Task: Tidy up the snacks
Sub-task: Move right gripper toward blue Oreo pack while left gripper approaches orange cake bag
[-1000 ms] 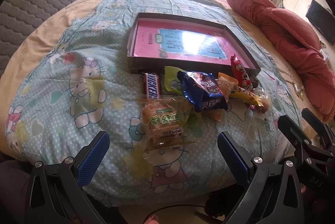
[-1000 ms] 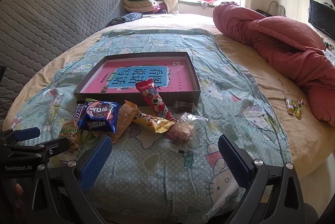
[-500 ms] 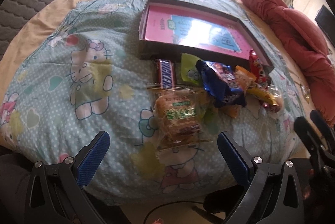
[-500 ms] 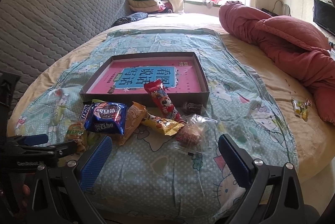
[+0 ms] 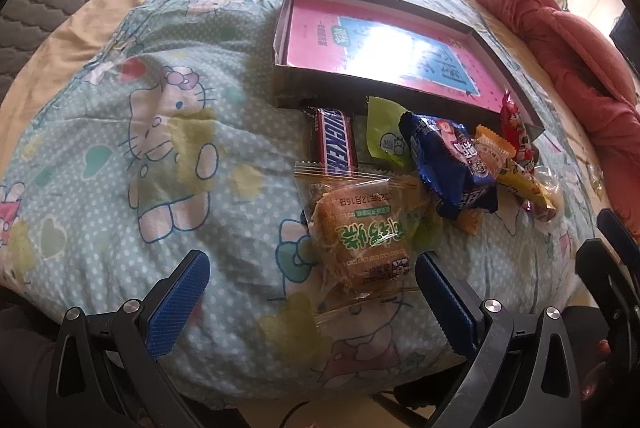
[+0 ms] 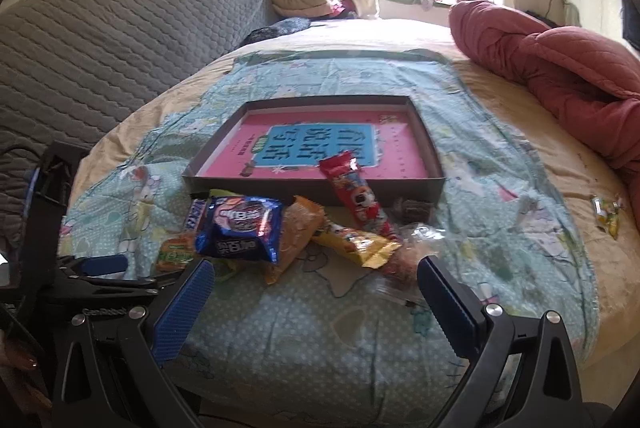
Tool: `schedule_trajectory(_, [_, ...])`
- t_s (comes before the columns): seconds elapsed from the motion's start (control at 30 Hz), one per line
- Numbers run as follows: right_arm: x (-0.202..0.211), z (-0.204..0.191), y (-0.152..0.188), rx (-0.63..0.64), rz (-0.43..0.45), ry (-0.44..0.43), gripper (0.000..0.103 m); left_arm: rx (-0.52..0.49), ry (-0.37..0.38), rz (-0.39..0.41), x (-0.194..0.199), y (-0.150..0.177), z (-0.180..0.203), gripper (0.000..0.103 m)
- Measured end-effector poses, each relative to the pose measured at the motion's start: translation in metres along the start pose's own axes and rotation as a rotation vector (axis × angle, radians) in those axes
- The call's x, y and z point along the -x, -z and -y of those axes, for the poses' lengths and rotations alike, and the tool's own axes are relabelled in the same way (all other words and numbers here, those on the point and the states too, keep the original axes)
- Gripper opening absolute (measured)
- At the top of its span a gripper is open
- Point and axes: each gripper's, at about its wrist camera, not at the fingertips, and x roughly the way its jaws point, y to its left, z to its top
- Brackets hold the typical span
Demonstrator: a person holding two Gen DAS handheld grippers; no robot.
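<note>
A heap of snacks lies on the bed in front of a shallow dark box with a pink book inside. Nearest my left gripper is a clear-wrapped cake, lying between its open fingers. Behind it are a Snickers bar, a green packet, a blue cookie pack, an orange packet, a yellow packet and a red packet leaning on the box rim. My right gripper is open, just short of the heap.
A Hello Kitty sheet covers the bed. A red quilt is bundled at the right, with a small yellow wrapper near it. A grey quilted headboard stands at the left. The bed edge is just below both grippers.
My left gripper has moved forward and down over the clear-wrapped cake, which now lies between its fingers. My right gripper has edged closer to the heap. No snack has moved.
</note>
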Motion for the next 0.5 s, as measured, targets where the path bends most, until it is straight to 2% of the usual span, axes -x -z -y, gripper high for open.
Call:
schedule_trajectory(0.23, [-0.014, -0.012, 0.001, 0.047, -0.028, -0.014, 0.102, -0.019, -0.016, 0.013, -0.004, -0.005, -0.001, 0.103])
schedule_trajectory(0.5, [-0.022, -0.015, -0.002, 0.039, -0.032, -0.037, 0.102, -0.011, -0.011, -0.009, -0.012, -0.013, -0.010, 0.103])
